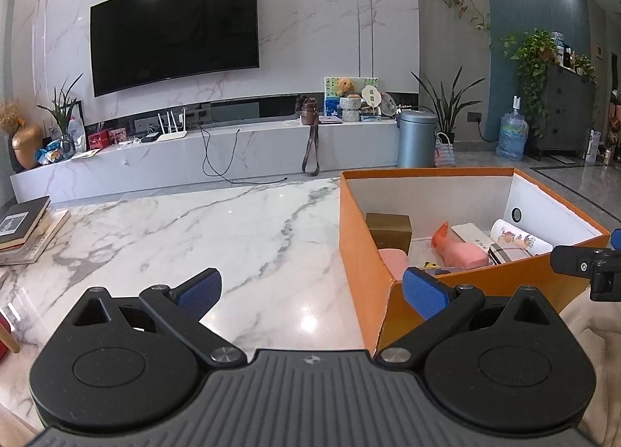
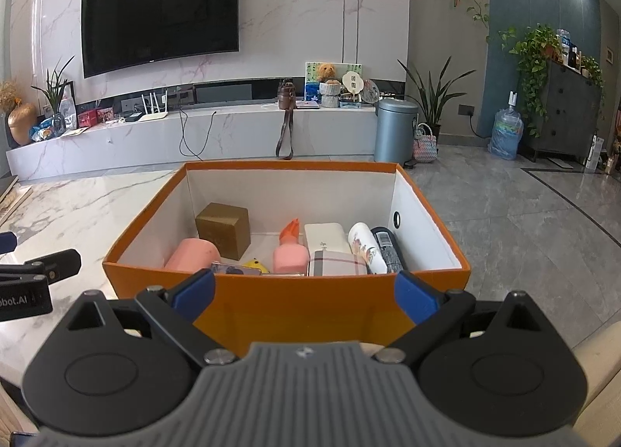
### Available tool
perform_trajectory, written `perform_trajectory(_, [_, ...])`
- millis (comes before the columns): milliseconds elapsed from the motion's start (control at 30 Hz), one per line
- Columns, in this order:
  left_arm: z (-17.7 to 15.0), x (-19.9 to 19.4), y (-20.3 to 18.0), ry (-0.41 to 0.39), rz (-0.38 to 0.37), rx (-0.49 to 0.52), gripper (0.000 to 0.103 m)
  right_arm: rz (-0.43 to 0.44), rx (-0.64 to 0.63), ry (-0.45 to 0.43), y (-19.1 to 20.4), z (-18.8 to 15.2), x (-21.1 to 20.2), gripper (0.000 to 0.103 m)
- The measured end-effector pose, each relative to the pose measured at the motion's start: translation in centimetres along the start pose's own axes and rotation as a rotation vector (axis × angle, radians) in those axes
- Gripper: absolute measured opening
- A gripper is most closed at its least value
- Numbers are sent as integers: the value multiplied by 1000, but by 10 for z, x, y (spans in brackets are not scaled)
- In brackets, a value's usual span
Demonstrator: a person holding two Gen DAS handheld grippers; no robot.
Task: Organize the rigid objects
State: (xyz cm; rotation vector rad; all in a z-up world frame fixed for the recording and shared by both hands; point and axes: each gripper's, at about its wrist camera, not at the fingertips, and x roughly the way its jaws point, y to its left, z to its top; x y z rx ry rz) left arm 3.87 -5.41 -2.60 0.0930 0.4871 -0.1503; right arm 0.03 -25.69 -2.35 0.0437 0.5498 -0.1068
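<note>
Both tools, left (image 1: 312, 293) and right (image 2: 304, 293), spread empty before the filled orange cardboard box (image 2: 287, 303); sorting appears finished, withdrawal next.

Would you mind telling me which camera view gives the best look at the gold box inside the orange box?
The right wrist view: it looks straight into the orange box, so the gold box shows its top and two sides unobstructed. In the left wrist view the gold box sits behind the orange wall, which hides its lower left part.

The left gripper (image 1: 312, 293) hangs spread and empty over the marble table (image 1: 174, 245); the orange box (image 1: 477, 284) sits at 2 o'clock, books (image 1: 23, 227) at 9.
</note>
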Motion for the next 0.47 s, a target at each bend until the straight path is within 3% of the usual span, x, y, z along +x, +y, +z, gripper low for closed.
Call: perform_trajectory(467, [1, -1, 2, 1, 4, -9, 103, 1, 2, 3, 0, 0, 0, 98])
